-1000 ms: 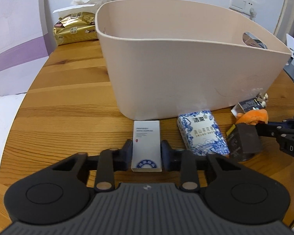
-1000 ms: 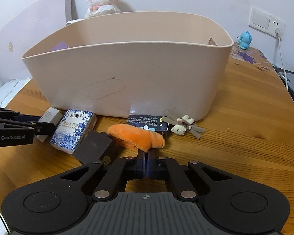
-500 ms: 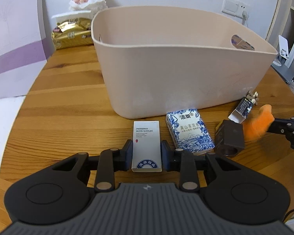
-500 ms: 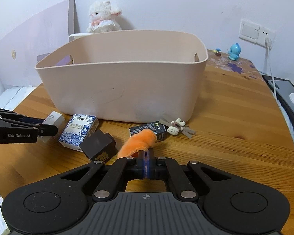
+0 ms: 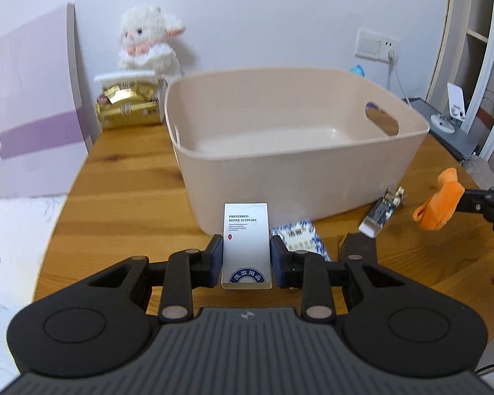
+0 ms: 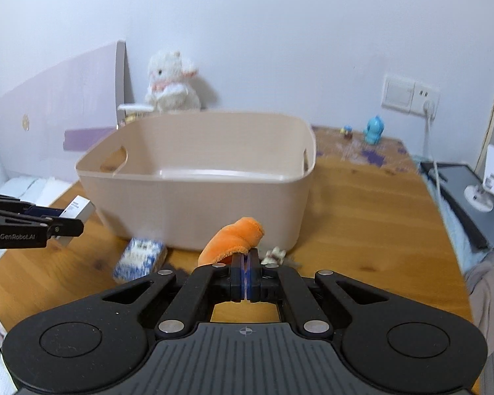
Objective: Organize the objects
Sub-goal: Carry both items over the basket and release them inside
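A white hotel-supplies box [image 5: 246,245] is pinched in the left gripper [image 5: 246,256], an orange plush toy [image 6: 233,242] in the right gripper [image 6: 245,275]; both are held before the beige tub [image 5: 313,177].

Beige bin [image 5: 299,177] open-topped and empty inside, blue-patterned packet [image 6: 138,258] and small clutter crowding its near wall

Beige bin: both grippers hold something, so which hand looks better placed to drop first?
Probably left. The left gripper holds the white box right before the beige bin wall; the right gripper holds its orange plush off the bin's corner.
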### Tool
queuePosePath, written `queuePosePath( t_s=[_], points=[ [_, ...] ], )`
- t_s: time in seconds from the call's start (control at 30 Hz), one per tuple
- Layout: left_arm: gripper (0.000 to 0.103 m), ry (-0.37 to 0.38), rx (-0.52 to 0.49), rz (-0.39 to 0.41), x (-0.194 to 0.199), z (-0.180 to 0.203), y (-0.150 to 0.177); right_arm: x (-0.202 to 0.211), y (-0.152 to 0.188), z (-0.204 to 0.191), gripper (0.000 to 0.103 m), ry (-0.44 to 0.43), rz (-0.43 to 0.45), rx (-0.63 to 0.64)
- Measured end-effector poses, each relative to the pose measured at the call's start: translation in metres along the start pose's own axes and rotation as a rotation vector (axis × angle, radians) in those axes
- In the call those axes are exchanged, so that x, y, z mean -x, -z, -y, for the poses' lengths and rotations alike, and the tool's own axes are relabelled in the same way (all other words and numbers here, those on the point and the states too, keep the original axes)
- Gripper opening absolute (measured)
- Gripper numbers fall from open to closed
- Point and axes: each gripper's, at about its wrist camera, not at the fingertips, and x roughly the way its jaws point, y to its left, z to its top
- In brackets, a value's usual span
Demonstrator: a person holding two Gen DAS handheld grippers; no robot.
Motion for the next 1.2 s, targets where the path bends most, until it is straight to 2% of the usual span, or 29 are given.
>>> queuePosePath(
  t_s=[0.4,0.73,1.0,1.2],
  points=[
    [0.033,-0.006,0.001,0.115,0.026,0.0,-0.031,0.021,-0.04,0.003,0.001,0.027,0.129,-0.002],
    [0.033,-0.034,-0.017,0.163,0.014,0.007,-0.069,0.005,-0.078,0.012,0.001,0.031,0.178,-0.023],
    [0.033,-0.061,-0.001,0.125,-0.026,0.017,-0.094,-0.026,-0.095,0.009,0.001,0.044,0.156,-0.009],
    [0.033,-0.074,0.007,0.044,-0.056,0.025,-0.097,-0.065,-0.099,0.005,0.001,0.034,0.056,-0.014]
  ],
)
